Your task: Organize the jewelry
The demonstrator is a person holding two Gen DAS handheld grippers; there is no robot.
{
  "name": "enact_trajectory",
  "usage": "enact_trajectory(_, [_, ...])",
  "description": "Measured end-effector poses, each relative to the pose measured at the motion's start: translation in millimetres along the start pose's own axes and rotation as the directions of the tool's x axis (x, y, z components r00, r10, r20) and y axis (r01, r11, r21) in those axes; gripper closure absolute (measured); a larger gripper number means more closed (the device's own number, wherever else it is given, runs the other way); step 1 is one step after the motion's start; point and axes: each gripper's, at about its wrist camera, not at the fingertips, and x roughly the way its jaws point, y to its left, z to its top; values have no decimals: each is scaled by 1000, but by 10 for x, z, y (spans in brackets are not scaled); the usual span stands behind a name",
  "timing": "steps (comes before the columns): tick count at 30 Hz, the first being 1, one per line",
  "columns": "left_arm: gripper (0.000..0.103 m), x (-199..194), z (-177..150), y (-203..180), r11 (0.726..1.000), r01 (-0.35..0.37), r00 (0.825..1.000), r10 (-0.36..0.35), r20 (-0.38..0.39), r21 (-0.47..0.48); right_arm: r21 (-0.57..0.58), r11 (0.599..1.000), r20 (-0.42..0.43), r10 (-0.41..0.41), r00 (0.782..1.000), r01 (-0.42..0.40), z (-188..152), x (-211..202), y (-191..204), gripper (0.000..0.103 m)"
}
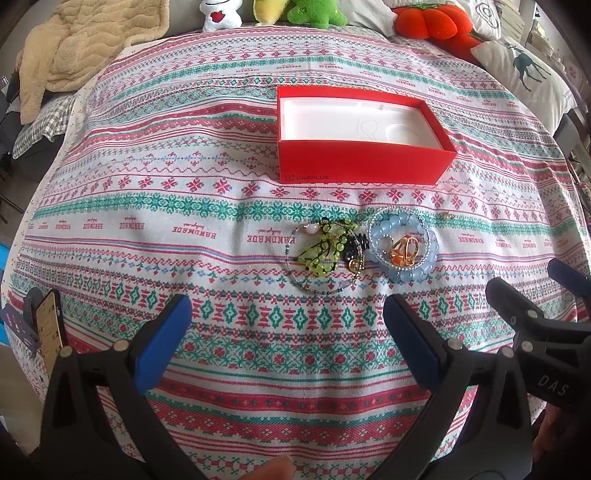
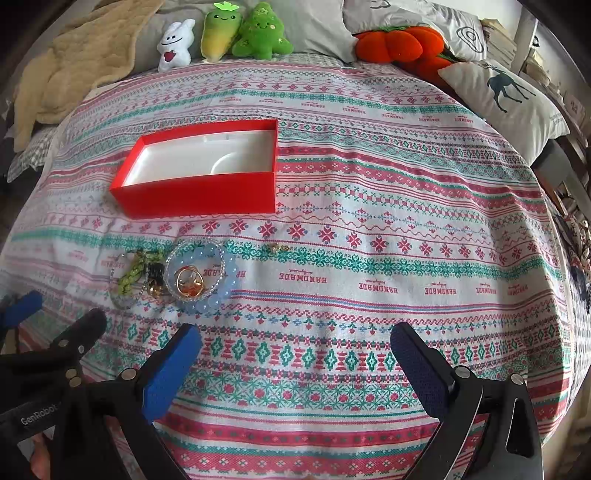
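A red box (image 1: 364,162) (image 2: 199,194) with a white insert sits open on the patterned cloth; a thin chain lies inside it in the left wrist view. In front of it lies a jewelry pile: a pale blue bead bracelet (image 1: 417,267) (image 2: 218,291) around gold rings (image 1: 404,251) (image 2: 190,282), a green bead piece (image 1: 325,247) (image 2: 129,278), a thin beaded ring and black beads. A small gold piece (image 1: 447,216) (image 2: 277,248) lies apart to the right. My left gripper (image 1: 288,317) is open and empty, near the pile. My right gripper (image 2: 295,350) is open and empty, right of the pile.
Plush toys (image 2: 255,35), an orange plush pumpkin (image 2: 399,42) and a deer pillow (image 2: 506,96) line the far edge. A beige blanket (image 1: 85,48) lies at the far left. A phone (image 1: 50,325) stands at the left edge.
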Motion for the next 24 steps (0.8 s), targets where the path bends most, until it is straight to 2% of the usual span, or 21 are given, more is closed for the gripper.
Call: enact_trajectory(24, [0,8,-29,58,1000,-17,1000,17,17,2,-7,1000,1,0,1000,0,-10,-8,-10,0])
